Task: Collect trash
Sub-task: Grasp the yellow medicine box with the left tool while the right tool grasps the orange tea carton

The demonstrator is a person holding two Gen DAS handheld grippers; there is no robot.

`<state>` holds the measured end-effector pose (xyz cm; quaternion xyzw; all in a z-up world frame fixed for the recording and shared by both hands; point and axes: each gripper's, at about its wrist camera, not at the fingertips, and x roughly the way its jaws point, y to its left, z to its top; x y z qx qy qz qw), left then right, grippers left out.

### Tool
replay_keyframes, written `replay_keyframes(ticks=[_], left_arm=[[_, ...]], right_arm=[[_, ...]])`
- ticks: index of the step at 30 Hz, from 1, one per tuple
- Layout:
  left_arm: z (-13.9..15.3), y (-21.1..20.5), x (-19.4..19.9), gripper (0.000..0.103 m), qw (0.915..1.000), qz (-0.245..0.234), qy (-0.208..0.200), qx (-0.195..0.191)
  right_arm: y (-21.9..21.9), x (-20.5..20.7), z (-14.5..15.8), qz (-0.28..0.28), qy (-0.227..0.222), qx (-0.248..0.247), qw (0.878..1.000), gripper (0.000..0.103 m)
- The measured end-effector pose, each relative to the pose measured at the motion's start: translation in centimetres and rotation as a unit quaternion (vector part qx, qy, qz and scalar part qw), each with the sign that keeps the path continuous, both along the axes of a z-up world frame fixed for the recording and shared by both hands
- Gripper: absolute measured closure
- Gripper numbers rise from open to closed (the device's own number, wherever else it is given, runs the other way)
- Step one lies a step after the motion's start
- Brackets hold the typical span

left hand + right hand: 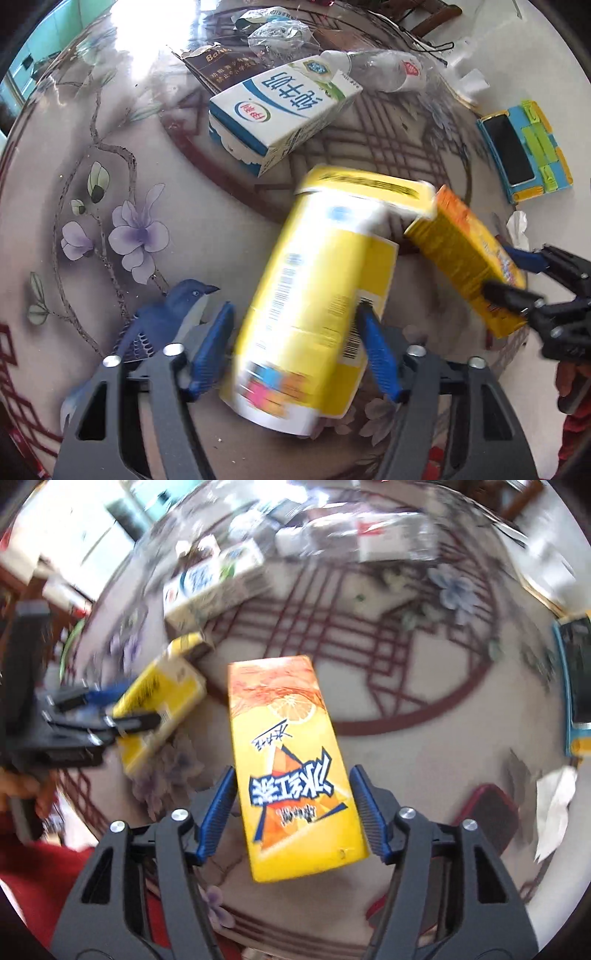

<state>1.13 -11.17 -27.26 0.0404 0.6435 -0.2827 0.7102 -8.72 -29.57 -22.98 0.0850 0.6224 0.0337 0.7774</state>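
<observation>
While both cartons lie lengthwise between my jaws, each long axis runs away from its own wrist, so any closing bites across the narrow width. My left gripper (297, 347) straddles the yellow carton (314, 295): the right pad looks to touch its edge, the left pad stands clear with a gap, so I judge those jaws spread and not pinching; the carton is blurred and tilted above the table (110, 184). My right gripper (293, 812) has the orange carton (295, 768) between its pads with slivers of gap on both sides; I cannot tell whether they press. The two cartons nearly meet at their far ends, orange just right of yellow. The milk carton (280, 110) and a bottle (384, 70) lie farther off on the table, nearer my left. I see no bin or bag in either view, so where the trash goes is hidden.
</observation>
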Motion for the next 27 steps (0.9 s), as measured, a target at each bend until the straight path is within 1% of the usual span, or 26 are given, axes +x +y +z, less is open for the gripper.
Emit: replay_keyframes(ticks=[1,2,4,7,8,9,11,12,13,14,15,17,19,20,21,22,23,25,27], left_arm=[[-0.1,0.1,-0.1,0.056,1.0000,0.000,0.006,-0.007],[0.0,0.2,0.0,0.058,0.9998,0.002,0.008,-0.015],[0.4,0.4,-0.2,0.061,0.9998,-0.001,0.003,-0.020],[2.4,1.2,-0.4,0.062,0.9992,0.003,-0.030,-0.026],[3.4,1.6,-0.4,0.062,0.9985,0.007,-0.044,-0.031],[4.4,2.0,-0.3,0.062,0.9978,0.010,-0.055,-0.035],[5.9,2.6,-0.1,0.062,0.9961,0.015,-0.078,-0.038],[6.9,3.1,-0.1,0.062,0.9950,0.019,-0.090,-0.039],[7.7,3.5,0.1,0.062,0.9939,0.024,-0.099,-0.040],[8.5,4.0,0.1,0.062,0.9928,0.029,-0.108,-0.043],[9.3,4.5,0.2,0.062,0.9916,0.034,-0.117,-0.045],[10.7,5.9,0.5,0.062,0.9888,0.047,-0.133,-0.047],[11.6,7.0,1.0,0.062,0.9864,0.062,-0.143,-0.053],[12.0,7.6,1.1,0.062,0.9852,0.070,-0.146,-0.055],[12.3,8.2,1.2,0.062,0.9842,0.076,-0.150,-0.055],[12.7,8.6,1.3,0.062,0.9831,0.082,-0.154,-0.054],[12.9,9.1,1.4,0.062,0.9820,0.088,-0.159,-0.052],[13.5,10.3,1.7,0.062,0.9795,0.097,-0.170,-0.045],[13.8,11.0,2.1,0.062,0.9780,0.103,-0.177,-0.039]], right_arm=[[-0.2,-0.2,0.4,-0.010,-0.007,0.004,1.000,0.044],[-1.3,0.5,0.3,-0.016,-0.011,0.007,1.000,0.044],[-1.5,-0.1,1.1,-0.032,-0.024,0.016,0.999,0.044],[-1.3,-0.6,2.0,-0.048,-0.046,0.029,0.997,0.045],[-0.8,0.5,2.5,-0.051,-0.053,0.030,0.997,0.048],[-0.4,0.8,3.0,-0.051,-0.062,0.033,0.996,0.049],[0.7,1.4,3.2,-0.041,-0.066,0.033,0.996,0.049],[1.2,1.7,3.0,-0.030,-0.062,0.024,0.997,0.048],[1.7,1.9,2.6,-0.019,-0.056,0.004,0.998,0.046],[2.0,2.1,2.3,-0.012,-0.050,-0.015,0.999,0.037],[2.1,2.2,1.7,-0.006,-0.042,-0.038,0.998,0.034],[1.7,2.1,0.4,0.001,-0.025,-0.061,0.998,0.022],[0.9,2.2,-1.7,0.006,0.021,-0.071,0.997,0.020],[0.4,2.2,-2.9,0.003,0.039,-0.080,0.996,0.020],[0.1,2.1,-3.5,0.002,0.047,-0.083,0.995,0.020],[0.0,2.1,-4.3,0.002,0.057,-0.084,0.995,0.024],[-0.1,1.9,-4.9,0.000,0.065,-0.080,0.995,0.039],[0.1,1.9,-5.1,-0.004,0.067,-0.078,0.995,0.041],[0.6,2.0,-4.4,-0.009,0.054,-0.073,0.996,0.042]])
